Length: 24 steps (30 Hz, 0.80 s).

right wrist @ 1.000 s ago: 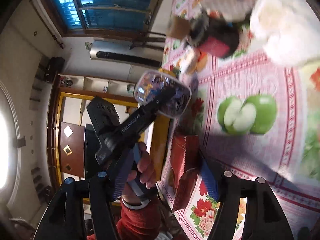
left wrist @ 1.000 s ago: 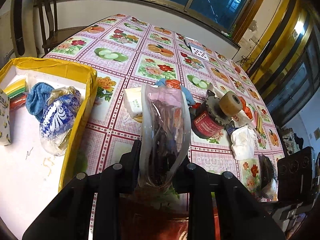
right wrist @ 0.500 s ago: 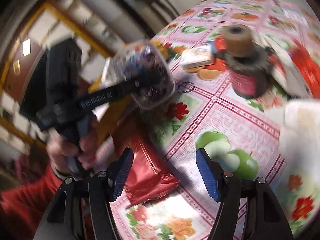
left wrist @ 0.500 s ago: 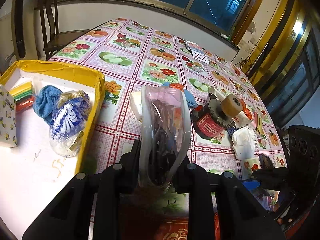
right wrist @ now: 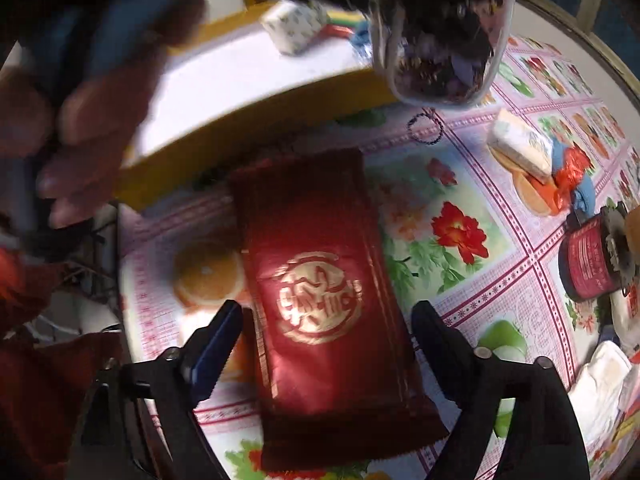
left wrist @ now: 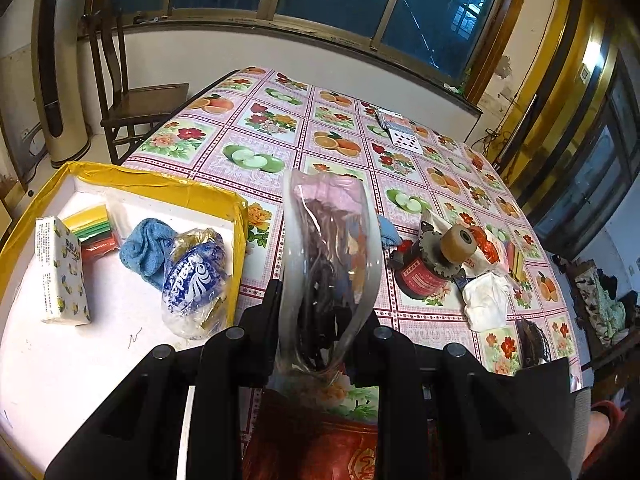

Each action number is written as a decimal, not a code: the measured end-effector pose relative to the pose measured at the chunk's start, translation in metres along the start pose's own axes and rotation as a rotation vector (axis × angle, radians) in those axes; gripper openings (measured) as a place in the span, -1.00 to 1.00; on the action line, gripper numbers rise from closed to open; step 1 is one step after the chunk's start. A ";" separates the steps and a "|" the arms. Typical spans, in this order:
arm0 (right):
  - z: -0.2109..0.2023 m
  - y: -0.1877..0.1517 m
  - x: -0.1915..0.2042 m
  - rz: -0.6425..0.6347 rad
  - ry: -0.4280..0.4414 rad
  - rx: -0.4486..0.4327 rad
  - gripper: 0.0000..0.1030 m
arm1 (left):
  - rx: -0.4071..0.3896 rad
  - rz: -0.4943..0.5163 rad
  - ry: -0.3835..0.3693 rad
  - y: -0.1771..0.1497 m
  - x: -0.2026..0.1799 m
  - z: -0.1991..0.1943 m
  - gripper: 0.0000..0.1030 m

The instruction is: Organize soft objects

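At the left of the left wrist view, the yellow-walled box (left wrist: pixel 236 216) sits on the fruit-print tablecloth (left wrist: pixel 340 144) and already holds a tissue pack (left wrist: pixel 60 272), coloured strips (left wrist: pixel 94 230), a blue cloth (left wrist: pixel 146 248) and a blue-and-white bag (left wrist: pixel 192 280), so it looks like the collecting place for the soft things. Just to its right, the left gripper (left wrist: pixel 320 312) is clamped on a clear pouch (left wrist: pixel 330 264) of dark and pink items, held upright above the table and beside the box's near corner; I judge it is being carried toward the box. Further right, a red spool (left wrist: pixel 420 280) with a tan tape roll, and a white crumpled bag (left wrist: pixel 486 300), lie loose on the table.

The right wrist view supplies what the left mostly hides: a red foil packet (right wrist: pixel 320 304) with a gold emblem lies flat on the cloth just beside the box wall (right wrist: pixel 248 120). The right gripper (right wrist: pixel 326 332) is spread wide with a finger on either side of the packet, apparently not yet touching it, probably lining up to grasp across its width. It also shows the pouch's underside (right wrist: pixel 436 76), and a hand (right wrist: pixel 92 120) on the left gripper's handle, blurred.
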State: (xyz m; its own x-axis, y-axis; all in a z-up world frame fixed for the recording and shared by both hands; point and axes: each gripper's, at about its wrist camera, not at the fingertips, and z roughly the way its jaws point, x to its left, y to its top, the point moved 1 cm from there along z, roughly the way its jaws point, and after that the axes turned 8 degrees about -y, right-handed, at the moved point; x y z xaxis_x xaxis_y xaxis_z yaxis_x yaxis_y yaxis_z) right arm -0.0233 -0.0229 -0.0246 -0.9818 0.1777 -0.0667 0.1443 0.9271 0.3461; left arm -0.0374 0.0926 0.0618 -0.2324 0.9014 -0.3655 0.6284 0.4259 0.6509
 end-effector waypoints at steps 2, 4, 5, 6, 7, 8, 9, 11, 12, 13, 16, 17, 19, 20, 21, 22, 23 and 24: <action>-0.002 0.000 -0.001 0.043 -0.014 -0.020 0.32 | 0.007 -0.010 -0.014 -0.001 0.002 0.001 -0.54; -0.007 -0.004 -0.006 0.097 -0.007 -0.022 0.13 | 0.008 -0.021 -0.019 -0.001 0.005 -0.001 -0.54; -0.011 -0.010 -0.014 0.150 0.026 -0.029 0.07 | 0.005 -0.027 -0.025 0.000 0.007 -0.003 -0.54; -0.015 -0.017 -0.023 0.205 0.055 -0.037 0.05 | -0.002 -0.034 -0.035 0.000 0.008 -0.007 -0.54; -0.018 -0.023 -0.030 0.254 0.083 -0.048 0.04 | -0.011 -0.040 -0.042 0.001 0.009 -0.012 -0.54; -0.023 -0.031 -0.039 0.309 0.124 -0.069 0.02 | -0.021 -0.045 -0.045 0.000 0.010 -0.017 -0.54; -0.026 -0.034 -0.045 0.348 0.159 -0.085 0.01 | -0.031 -0.047 -0.044 0.001 0.011 -0.023 -0.54; -0.036 -0.046 -0.060 0.438 0.243 -0.133 0.00 | -0.050 -0.045 -0.038 0.002 0.012 -0.035 -0.54; -0.042 -0.046 -0.068 0.464 0.269 -0.152 0.00 | -0.059 -0.038 -0.035 0.002 0.012 -0.042 -0.54; -0.048 -0.047 -0.072 0.493 0.302 -0.177 0.00 | -0.069 -0.032 -0.029 0.002 0.013 -0.049 -0.54; -0.057 -0.039 -0.080 0.552 0.384 -0.229 0.00 | -0.096 -0.029 0.001 0.003 0.020 -0.067 -0.54; -0.058 -0.035 -0.082 0.572 0.417 -0.244 0.00 | -0.106 -0.031 0.012 0.004 0.023 -0.073 -0.54; -0.060 -0.023 -0.085 0.607 0.476 -0.278 -0.01 | -0.130 -0.033 0.046 0.005 0.032 -0.085 -0.54; -0.064 -0.014 -0.083 0.617 0.494 -0.305 -0.01 | -0.139 -0.031 0.068 0.005 0.036 -0.089 -0.54; -0.065 -0.004 -0.073 0.621 0.501 -0.327 -0.01 | -0.148 -0.033 0.089 0.005 0.041 -0.094 -0.54; -0.069 -0.002 -0.070 0.625 0.505 -0.340 -0.01 | -0.154 -0.038 0.110 0.005 0.047 -0.097 -0.54; -0.070 0.011 -0.069 0.631 0.516 -0.347 -0.01 | -0.150 -0.045 0.134 0.006 0.053 -0.098 -0.54; -0.066 0.027 -0.067 0.636 0.529 -0.348 -0.01 | -0.147 -0.056 0.153 0.006 0.061 -0.099 -0.54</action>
State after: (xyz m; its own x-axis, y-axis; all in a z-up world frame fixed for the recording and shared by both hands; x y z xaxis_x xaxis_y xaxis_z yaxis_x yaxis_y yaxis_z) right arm 0.0381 -0.0314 0.0507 -0.6701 0.3685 0.6443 0.7191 0.5373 0.4407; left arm -0.1213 0.1577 0.1092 -0.3807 0.8727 -0.3058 0.4988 0.4723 0.7267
